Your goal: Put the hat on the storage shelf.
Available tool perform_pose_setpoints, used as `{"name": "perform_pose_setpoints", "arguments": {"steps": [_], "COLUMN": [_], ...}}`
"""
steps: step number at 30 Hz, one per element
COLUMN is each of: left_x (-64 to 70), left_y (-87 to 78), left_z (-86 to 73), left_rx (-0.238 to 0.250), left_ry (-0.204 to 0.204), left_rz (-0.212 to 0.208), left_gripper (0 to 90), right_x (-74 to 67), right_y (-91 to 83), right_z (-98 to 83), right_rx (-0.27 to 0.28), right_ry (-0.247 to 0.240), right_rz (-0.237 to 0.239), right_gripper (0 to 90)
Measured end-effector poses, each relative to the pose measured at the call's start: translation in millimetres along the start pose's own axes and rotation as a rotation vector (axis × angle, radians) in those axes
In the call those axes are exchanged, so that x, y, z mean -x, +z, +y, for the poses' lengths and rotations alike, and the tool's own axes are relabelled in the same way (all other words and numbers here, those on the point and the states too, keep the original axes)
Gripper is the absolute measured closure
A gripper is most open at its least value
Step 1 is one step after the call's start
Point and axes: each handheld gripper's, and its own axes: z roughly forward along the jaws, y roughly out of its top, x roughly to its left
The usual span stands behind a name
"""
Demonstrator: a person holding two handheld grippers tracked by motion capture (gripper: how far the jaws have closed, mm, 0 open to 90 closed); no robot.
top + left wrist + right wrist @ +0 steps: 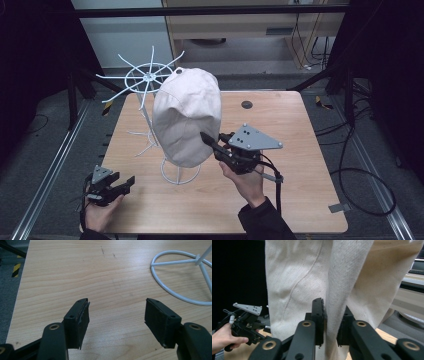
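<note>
A cream cloth hat (187, 115) hangs over a white wire stand (147, 77) whose ring base (175, 290) rests mid-table. My right gripper (205, 136) reaches the hat's lower right side. In the right gripper view a hanging fold of the hat (342, 277) runs down between the jaws of the right gripper (333, 315); the pads stand a little apart on either side of it, so I read it as open. My left gripper (125, 184) is low over the table's front left, open, with bare wood between its jaws (116, 315). It also shows far off (244, 322), held in a hand.
The wooden table (300, 150) has a dark round mark (246, 104) near its far edge. Wire spokes of the stand stick out to the left and back. Black cables (360, 175) lie on the floor to the right, and metal rails run along both sides.
</note>
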Motion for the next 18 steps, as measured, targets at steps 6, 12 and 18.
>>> {"name": "perform_pose_setpoints", "arguments": {"steps": [6,12,18], "left_x": [-0.1,0.0,0.5], "left_y": [0.1,0.2,0.4], "left_z": [0.0,0.0,0.0], "left_rx": [-0.001,-0.001,-0.004], "left_ry": [0.001,0.001,0.004], "left_rz": [0.0,0.001,0.001], "left_gripper": [36.0,35.9,35.9], "right_x": [1.7,3.1,8.3], "right_y": [-4.1,-14.5,-27.0], "right_z": [-0.5,-1.7,-5.8], "right_rx": [0.002,0.031,0.037], "right_ry": [0.004,0.013,0.023], "right_rz": [-0.002,-0.037,-0.062], "right_gripper": [70.1,55.0,47.1]}}
